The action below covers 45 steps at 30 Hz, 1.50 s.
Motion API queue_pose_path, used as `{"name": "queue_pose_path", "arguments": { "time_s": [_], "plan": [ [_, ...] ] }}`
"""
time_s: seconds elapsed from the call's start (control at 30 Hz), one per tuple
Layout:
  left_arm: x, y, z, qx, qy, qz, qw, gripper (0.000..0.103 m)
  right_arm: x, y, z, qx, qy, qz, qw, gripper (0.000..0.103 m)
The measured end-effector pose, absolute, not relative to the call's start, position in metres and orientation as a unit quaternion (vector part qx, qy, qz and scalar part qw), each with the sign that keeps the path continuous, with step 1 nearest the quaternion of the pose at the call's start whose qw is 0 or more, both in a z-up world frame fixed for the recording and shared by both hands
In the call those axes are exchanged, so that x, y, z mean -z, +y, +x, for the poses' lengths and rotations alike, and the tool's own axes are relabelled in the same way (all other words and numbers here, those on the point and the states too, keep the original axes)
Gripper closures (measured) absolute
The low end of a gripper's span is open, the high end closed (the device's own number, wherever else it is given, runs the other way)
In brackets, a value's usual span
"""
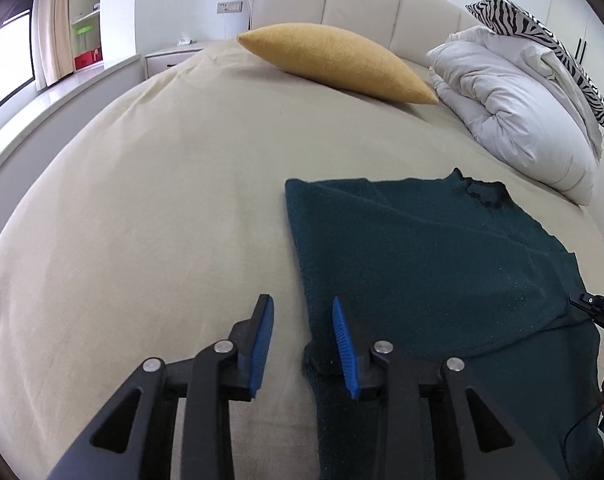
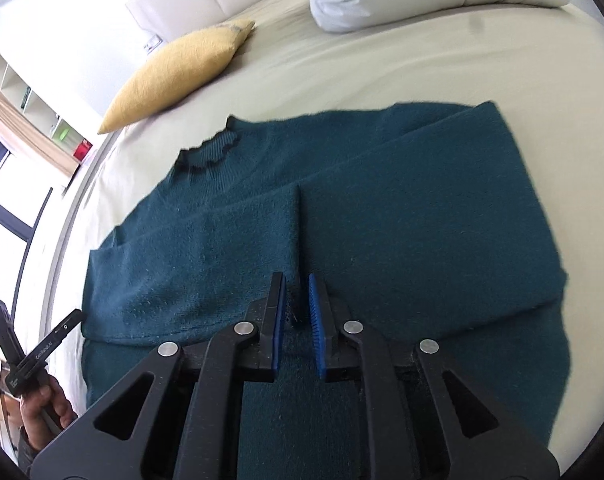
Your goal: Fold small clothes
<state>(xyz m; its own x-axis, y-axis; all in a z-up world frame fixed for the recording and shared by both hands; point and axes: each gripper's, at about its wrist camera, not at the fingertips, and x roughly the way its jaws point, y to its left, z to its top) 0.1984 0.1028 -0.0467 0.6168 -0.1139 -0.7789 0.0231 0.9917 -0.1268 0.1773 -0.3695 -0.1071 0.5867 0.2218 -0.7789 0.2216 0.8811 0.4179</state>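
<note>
A dark green sweater (image 2: 342,208) lies flat on the bed (image 1: 161,200), collar toward the headboard and hem toward the person. It sits on the right part of the sheet as the left wrist camera shows it, well short of the yellow cushion (image 1: 338,62) and the white duvet (image 1: 514,104) piled at the head end. Both sleeves are already turned in across the chest and their cuffs meet near the middle, so the body makes a neat rectangle; by my judgement that placing readies it for a fold from the hem up toward the collar.

The left gripper (image 1: 302,340) hovers over the left edge of the sweater near the hem corner. Its fingers (image 1: 261,344) stand partly open, one over the bare sheet and the other over the knit, with nothing pinched between them. It points steeply down, a pose suited to straddling that edge before taking it.

The right gripper (image 2: 295,320) hangs over the middle of the sweater, just on the person's side of where the cuffs meet, also angled steeply down. Its blue pads are close together with only a narrow gap. A dark bit of knit shows in that gap, but I cannot tell whether the pads are pressing on it or merely above it.

In the right wrist view a hand (image 2: 47,404) grips the left tool's handle at the bed's left edge.
</note>
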Motion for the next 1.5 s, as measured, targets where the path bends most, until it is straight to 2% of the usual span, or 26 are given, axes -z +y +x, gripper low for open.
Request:
{"name": "queue_pose_path", "arguments": {
  "time_s": [0.17,0.23,0.37,0.43,0.6,0.63,0.73,0.8,0.87,0.93,1.23,1.5],
  "plan": [
    [0.031,0.088,0.206,0.049,0.417,-0.044,0.907,0.068,0.082,-0.361,0.181,-0.02,0.428,0.239,0.871,0.09],
    [0.034,0.079,0.213,0.054,0.417,-0.032,0.907,0.064,0.08,-0.35,0.189,-0.049,0.424,0.243,0.871,0.09],
    [0.072,0.068,0.23,0.053,0.469,-0.017,0.882,0.063,0.105,-0.336,0.205,-0.082,0.447,0.248,0.855,0.09],
    [0.079,0.066,0.228,0.059,0.456,-0.004,0.888,0.061,0.131,-0.339,0.207,-0.072,0.478,0.259,0.836,0.091],
    [0.071,0.077,0.224,0.07,0.458,-0.026,0.886,0.061,0.127,-0.376,0.173,-0.058,0.437,0.319,0.839,0.092],
    [0.067,0.079,0.221,0.065,0.459,-0.028,0.886,0.06,0.121,-0.383,0.161,-0.032,0.437,0.312,0.843,0.087],
    [0.056,0.09,0.196,0.071,0.454,-0.049,0.887,0.054,0.104,-0.404,0.123,-0.008,0.422,0.31,0.852,0.086],
    [0.05,0.096,0.175,0.086,0.453,-0.058,0.885,0.048,0.09,-0.417,0.092,-0.01,0.41,0.318,0.855,0.079],
    [0.044,0.101,0.15,0.103,0.452,-0.069,0.883,0.04,0.076,-0.426,0.062,-0.008,0.403,0.312,0.861,0.065],
    [0.041,0.108,0.125,0.126,0.456,-0.086,0.877,0.033,0.065,-0.432,0.036,-0.009,0.397,0.31,0.864,0.058],
    [0.053,0.139,0.014,0.198,0.514,-0.171,0.817,0.031,0.055,-0.453,-0.091,-0.012,0.443,0.308,0.842,0.058],
    [0.069,0.167,-0.034,0.206,0.559,-0.242,0.766,0.031,0.075,-0.46,-0.158,-0.001,0.466,0.335,0.819,0.058]
  ]
}}
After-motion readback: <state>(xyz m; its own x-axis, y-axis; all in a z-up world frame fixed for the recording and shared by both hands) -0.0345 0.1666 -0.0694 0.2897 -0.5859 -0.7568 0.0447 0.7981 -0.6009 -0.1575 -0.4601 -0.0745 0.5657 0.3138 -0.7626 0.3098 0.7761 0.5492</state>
